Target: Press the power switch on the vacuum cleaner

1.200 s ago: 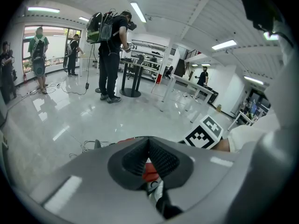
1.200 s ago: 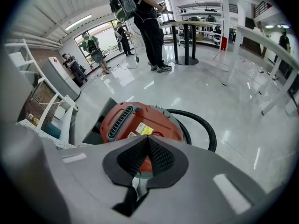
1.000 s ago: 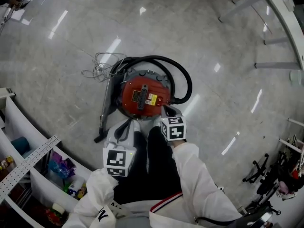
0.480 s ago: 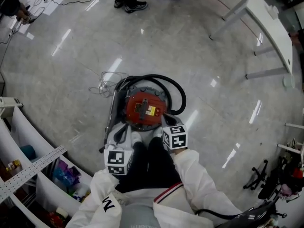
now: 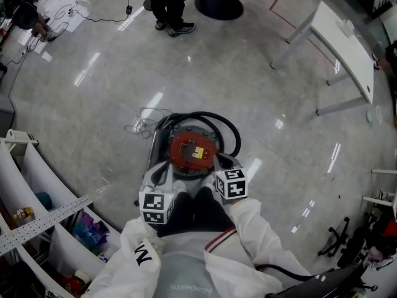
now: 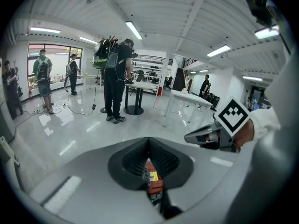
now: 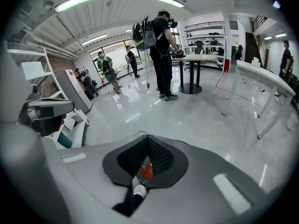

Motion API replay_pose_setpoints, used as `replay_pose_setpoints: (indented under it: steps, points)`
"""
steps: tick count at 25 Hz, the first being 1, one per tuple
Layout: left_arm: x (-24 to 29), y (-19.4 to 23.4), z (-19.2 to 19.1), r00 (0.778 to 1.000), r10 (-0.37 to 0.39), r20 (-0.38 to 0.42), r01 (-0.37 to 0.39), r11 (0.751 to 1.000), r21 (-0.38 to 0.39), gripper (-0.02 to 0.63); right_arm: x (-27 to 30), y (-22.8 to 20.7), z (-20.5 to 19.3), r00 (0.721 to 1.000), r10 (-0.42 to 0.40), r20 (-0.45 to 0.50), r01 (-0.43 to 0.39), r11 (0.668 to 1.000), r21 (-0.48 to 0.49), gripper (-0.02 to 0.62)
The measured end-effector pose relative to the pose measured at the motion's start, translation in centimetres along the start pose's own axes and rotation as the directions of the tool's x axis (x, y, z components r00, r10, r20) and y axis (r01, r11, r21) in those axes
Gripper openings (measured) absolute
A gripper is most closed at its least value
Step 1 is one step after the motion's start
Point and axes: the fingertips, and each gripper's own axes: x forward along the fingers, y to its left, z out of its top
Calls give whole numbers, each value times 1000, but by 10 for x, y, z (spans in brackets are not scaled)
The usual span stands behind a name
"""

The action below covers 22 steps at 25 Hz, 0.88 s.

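While the left gripper and right gripper are held with jaws pressed together, empty, the red vacuum cleaner is seen just ahead on open floor, ringed by its hose.

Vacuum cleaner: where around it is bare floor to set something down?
Bare floor lies right of the vacuum cleaner, up to the white table, and ahead of it toward the standing person's shoes. Crowded: the cord tangle at its left front, the hose around it, the shelves at left.
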Motion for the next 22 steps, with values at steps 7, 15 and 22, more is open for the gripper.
replay_pose_setpoints:
  steps: [7, 15, 22]
  points:
    - [-9, -7, 27, 1000, -2, 28, 1, 1000, 16, 0, -33, 16, 31, 998, 19, 54, -18, 1000, -20, 0]
    - [-22, -16, 60, 998, -3, 66, 1, 1000, 30, 0, -76, 24, 70, 987, 21, 158, -16, 999, -30, 0]
    - [-31, -18, 82, 995, 5, 101, -10, 999, 54, 0, -109, 30, 103, 968, 30, 249, -17, 998, -53, 0]
